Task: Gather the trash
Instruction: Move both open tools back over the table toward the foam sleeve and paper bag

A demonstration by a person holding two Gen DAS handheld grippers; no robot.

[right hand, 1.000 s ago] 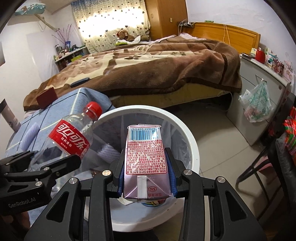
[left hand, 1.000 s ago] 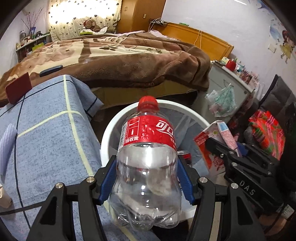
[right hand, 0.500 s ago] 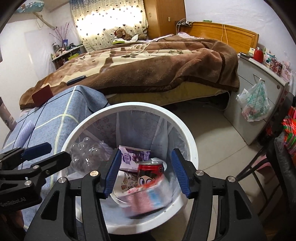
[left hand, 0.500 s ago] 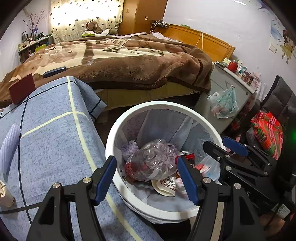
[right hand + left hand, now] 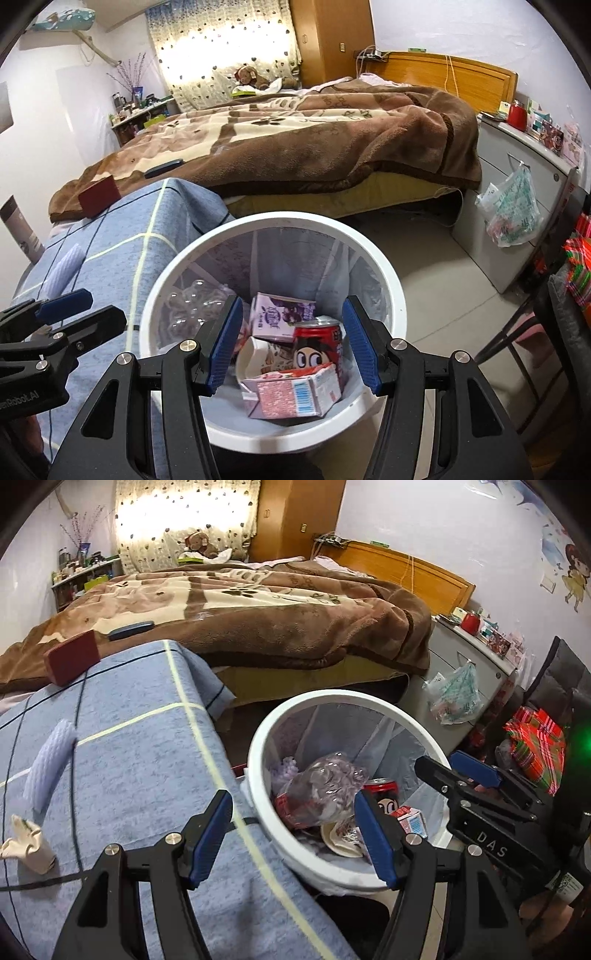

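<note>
White trash bin (image 5: 391, 291) beside the blue-clothed table (image 5: 122, 760), holding a clear plastic bottle (image 5: 321, 786), a red can (image 5: 319, 341), a pink carton (image 5: 295, 393) and a purple carton (image 5: 280, 317). Left gripper (image 5: 293, 838) and right gripper (image 5: 291, 349) both hover above the bin, jaws spread apart, nothing between them.

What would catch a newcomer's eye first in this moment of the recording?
The white bin in the foreground, next to the blue-covered table, holds a red can, a pink carton, a purple carton and a clear bottle. Both the right claw and the left claw hang open and empty above it. Behind lies a bed with a brown blanket.
</note>
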